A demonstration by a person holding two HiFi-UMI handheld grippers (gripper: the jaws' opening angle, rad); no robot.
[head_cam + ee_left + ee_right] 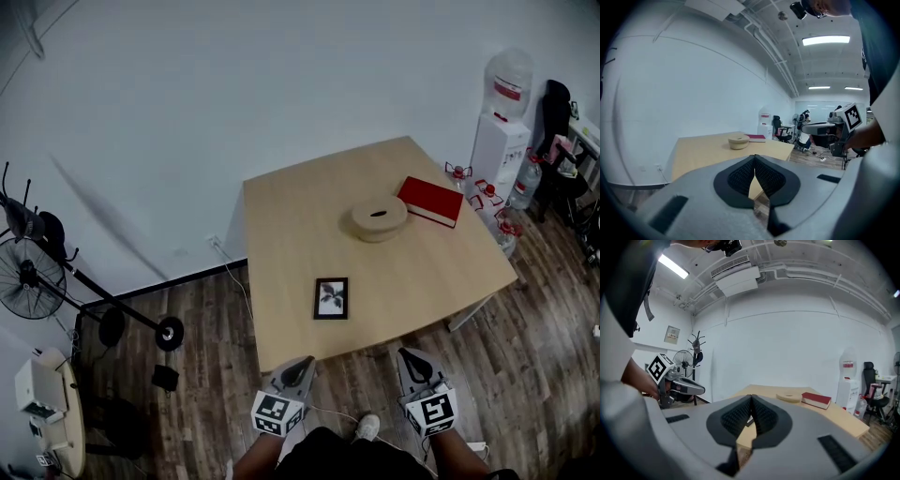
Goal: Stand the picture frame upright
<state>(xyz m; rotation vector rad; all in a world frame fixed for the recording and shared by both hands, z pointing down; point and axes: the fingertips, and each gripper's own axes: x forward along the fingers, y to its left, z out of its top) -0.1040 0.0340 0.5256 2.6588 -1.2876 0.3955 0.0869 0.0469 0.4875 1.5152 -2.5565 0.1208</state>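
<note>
Your left gripper (301, 364) and right gripper (410, 356) both hover just off the table's (281, 216) near edge, each with its jaws pressed together and empty. The picture frame (331, 298) lies flat just inside that edge, ahead of the 2 grippers, with bare wood all around it. The round box (379, 218) and red book (430, 201) sit well beyond it.

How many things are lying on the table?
3: the picture frame lies flat near the near edge, the round box sits further back, and the red book is just right of it. Nothing seems hidden.
</note>
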